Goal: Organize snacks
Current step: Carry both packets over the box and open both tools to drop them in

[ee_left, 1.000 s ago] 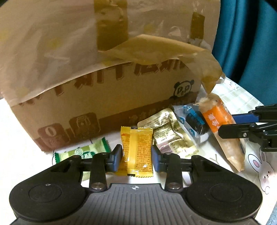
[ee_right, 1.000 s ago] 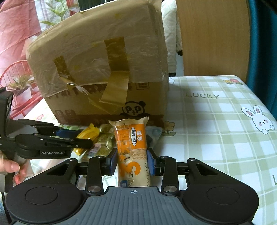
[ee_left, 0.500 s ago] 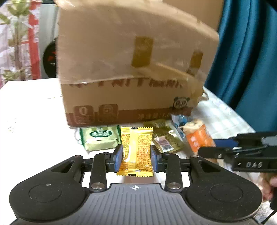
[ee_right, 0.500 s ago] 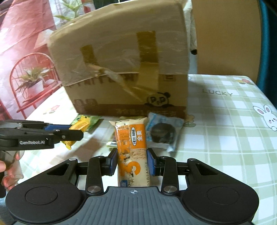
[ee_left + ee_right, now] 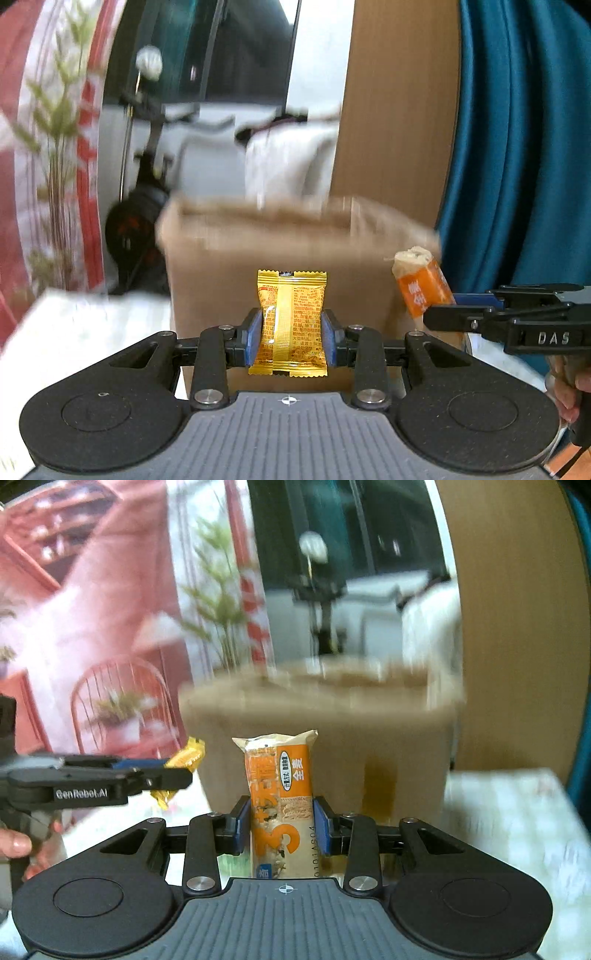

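Pinching a yellow packet [image 5: 291,321], the left hand-held gripper [image 5: 291,341] and the right hand-held gripper [image 5: 281,829], clamping an orange bar [image 5: 280,797], hold both before the cardboard box [image 5: 295,254], neither snack yet put away.

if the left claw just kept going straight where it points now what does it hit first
Most likely the cardboard box. The left claw, shut on the yellow snack packet, faces the box's front wall, with nothing visible in between. The box is motion-blurred, so how far off it stands is unclear.
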`<state>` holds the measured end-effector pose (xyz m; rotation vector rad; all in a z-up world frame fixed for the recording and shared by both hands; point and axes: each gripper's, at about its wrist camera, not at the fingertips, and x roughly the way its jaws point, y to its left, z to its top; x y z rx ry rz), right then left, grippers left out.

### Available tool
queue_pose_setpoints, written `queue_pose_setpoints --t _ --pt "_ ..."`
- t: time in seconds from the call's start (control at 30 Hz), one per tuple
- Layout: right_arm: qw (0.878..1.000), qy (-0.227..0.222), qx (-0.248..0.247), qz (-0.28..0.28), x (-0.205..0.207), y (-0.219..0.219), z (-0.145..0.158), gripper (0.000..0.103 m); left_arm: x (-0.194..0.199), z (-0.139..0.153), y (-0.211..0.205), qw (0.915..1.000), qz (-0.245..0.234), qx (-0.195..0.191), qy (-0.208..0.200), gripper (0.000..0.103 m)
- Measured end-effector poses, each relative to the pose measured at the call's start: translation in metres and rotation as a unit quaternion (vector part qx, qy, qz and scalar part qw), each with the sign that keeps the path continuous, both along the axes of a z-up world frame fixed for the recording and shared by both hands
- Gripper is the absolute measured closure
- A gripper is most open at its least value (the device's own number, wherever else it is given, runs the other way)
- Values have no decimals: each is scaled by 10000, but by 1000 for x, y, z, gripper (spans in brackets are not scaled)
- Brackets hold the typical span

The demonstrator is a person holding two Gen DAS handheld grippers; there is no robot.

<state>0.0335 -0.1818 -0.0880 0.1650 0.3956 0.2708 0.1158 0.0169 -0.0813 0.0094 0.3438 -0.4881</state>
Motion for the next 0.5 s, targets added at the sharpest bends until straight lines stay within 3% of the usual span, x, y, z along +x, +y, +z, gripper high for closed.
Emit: queue_pose_setpoints --t 0.1,0.2,0.33,0.5 --pt "9991 -420 -26 1 19 -10 39 71 11 33 -7 9988 -11 20 -492 67" --pt "9973 -714 -151 -95 46 -21 70 71 35 57 -18 9980 -70 -129 -615 67" --pt "9965 -707 -277 -354 92 -37 85 71 76 63 -44 9989 -29 -100 -456 67" --pt "9970 -202 -317 -670 141 -41 65 71 111 50 -59 10000 65 -30 54 67"
